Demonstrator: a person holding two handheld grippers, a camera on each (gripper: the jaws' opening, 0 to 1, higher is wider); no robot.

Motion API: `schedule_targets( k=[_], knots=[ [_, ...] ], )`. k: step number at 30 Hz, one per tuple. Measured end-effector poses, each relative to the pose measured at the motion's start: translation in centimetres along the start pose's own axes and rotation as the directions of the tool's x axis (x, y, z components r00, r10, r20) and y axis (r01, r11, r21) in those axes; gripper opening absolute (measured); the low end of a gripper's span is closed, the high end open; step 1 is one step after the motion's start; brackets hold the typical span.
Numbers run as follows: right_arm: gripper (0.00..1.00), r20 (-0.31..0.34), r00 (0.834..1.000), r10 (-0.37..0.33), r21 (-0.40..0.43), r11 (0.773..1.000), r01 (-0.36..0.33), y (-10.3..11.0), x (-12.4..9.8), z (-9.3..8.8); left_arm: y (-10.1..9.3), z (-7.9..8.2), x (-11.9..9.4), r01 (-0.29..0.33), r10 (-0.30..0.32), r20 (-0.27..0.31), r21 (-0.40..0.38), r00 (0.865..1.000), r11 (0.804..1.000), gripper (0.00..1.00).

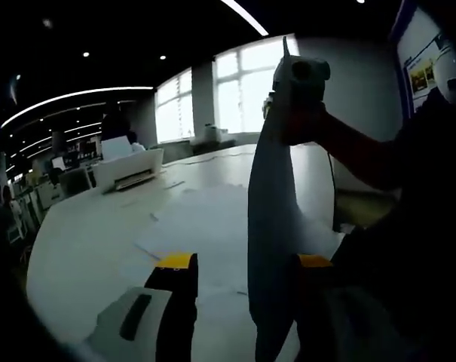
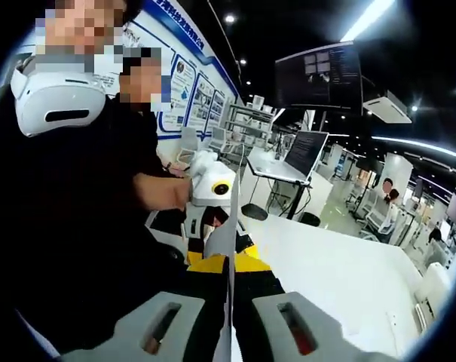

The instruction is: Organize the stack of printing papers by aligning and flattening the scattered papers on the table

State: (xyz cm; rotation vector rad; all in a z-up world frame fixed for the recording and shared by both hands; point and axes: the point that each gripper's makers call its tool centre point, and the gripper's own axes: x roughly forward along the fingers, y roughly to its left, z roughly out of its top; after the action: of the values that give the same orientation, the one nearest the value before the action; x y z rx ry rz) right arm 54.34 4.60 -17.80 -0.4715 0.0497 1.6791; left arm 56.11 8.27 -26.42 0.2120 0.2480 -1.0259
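Both grippers clamp one paper sheet (image 1: 271, 226) upright above the table (image 1: 84, 241): left gripper (image 1: 243, 264) at one edge, right gripper (image 2: 229, 317) opposite. More papers (image 1: 205, 226) lie flat on the table below.

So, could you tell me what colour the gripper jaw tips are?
Yellow on the left gripper, best seen in the left gripper view.

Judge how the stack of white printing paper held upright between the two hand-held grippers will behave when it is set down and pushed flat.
The stack of white printing paper likely flops: it already curves between the right hand-held gripper above and the left hand-held gripper below. It seems light, hanging from narrow pinches. Sheets may slide apart, as loose white sheets lie fanned on the white table.
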Motion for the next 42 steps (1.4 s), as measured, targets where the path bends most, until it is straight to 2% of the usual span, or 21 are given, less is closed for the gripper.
schedule_targets(
  k=[6, 20, 25, 35, 39, 42],
  knots=[
    [0.00, -0.003, 1.000, 0.013, -0.007, 1.000, -0.013, 0.3, 0.3, 0.2, -0.4, 0.0, 0.2, 0.017, -0.017, -0.003, -0.002, 1.000, 1.000, 0.44],
    [0.00, -0.018, 0.998, 0.057, -0.019, 0.998, -0.058, 1.1, 1.6, 0.2, -1.4, 0.1, 0.8, 0.054, -0.054, -0.007, 0.017, 0.998, 0.998, 0.38],
    [0.00, -0.019, 0.998, 0.062, -0.019, 0.998, -0.063, 1.2, 1.7, 0.3, -1.7, 0.3, 0.7, 0.070, -0.070, 0.009, 0.030, 0.997, 0.997, 0.26],
    [0.00, -0.035, 0.996, 0.088, -0.019, 0.996, -0.089, 1.6, 2.4, 0.2, -3.1, 0.3, 0.8, 0.131, -0.131, -0.010, 0.061, 0.991, 0.989, 0.06],
    [0.00, -0.047, 0.995, 0.086, -0.027, 0.996, -0.087, 1.5, 2.7, -0.1, -3.7, 0.0, 0.9, 0.157, -0.154, -0.033, 0.085, 0.987, 0.984, 0.06],
    [0.00, -0.059, 0.996, 0.066, -0.032, 0.997, -0.068, 1.3, 2.9, -0.5, -3.6, -0.4, 1.0, 0.155, -0.153, -0.039, 0.066, 0.987, 0.986, 0.06]
  ],
)
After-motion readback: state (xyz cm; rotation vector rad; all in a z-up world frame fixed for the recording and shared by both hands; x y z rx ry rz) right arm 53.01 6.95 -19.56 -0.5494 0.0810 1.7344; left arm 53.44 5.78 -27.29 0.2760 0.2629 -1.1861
